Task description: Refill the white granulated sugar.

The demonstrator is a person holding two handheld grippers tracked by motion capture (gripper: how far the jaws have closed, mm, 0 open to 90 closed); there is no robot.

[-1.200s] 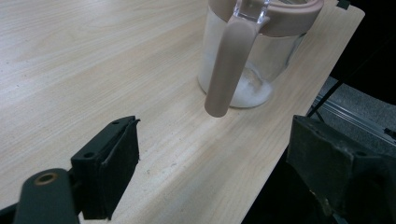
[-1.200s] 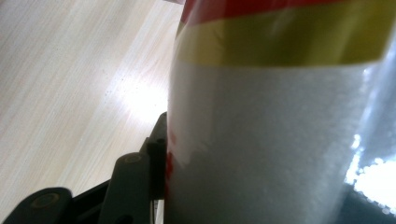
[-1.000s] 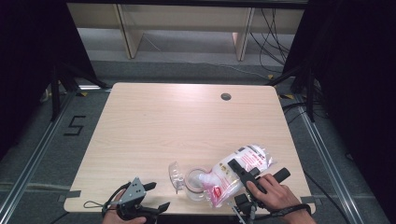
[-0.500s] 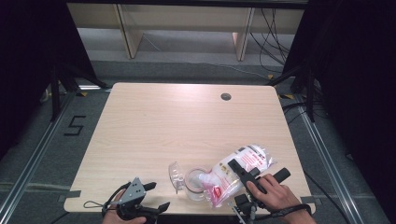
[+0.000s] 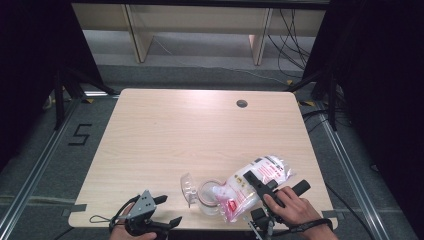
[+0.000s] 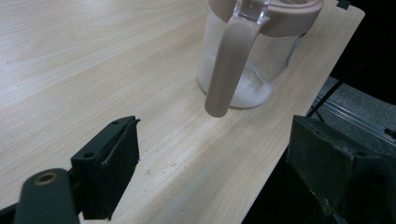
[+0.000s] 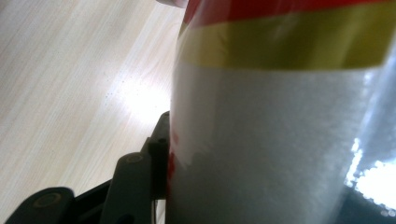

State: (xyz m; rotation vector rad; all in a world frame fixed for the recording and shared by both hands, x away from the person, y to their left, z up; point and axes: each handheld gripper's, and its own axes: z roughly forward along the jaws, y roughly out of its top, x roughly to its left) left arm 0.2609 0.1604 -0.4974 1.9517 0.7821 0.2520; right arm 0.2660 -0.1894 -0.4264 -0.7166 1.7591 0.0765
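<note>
We are gripping a clear plastic bag (image 5: 252,180) of white grains, printed in red and yellow, with our right gripper (image 5: 256,181): its jaws are standing about half open and clamping the bag's body, and in the right gripper view the bag (image 7: 280,130) is pressing right against the inner face of the one jaw we can see. We are tilting the bag so that its red-printed lower end is leaning over the mouth of a glass jar (image 5: 210,196) with a pinkish rim.

Our left gripper (image 5: 162,227) is resting near the table's front edge with its jaws spread wide and holding nothing; bare wood is lying between its pads (image 6: 116,163). In the left gripper view the jar (image 6: 252,56) is standing upright ahead of those jaws, well apart from them, with a little white powder in its bottom and its pinkish latch arm (image 6: 229,70) hanging down the side. A clear lid (image 5: 188,187) is sitting just beside the jar on its left.

The jar is standing close to the front edge of the table (image 5: 190,130), toward the right. Beyond it, most of the wooden top is lying open up to the far edge, where a small dark grommet hole (image 5: 242,104) is sitting.
</note>
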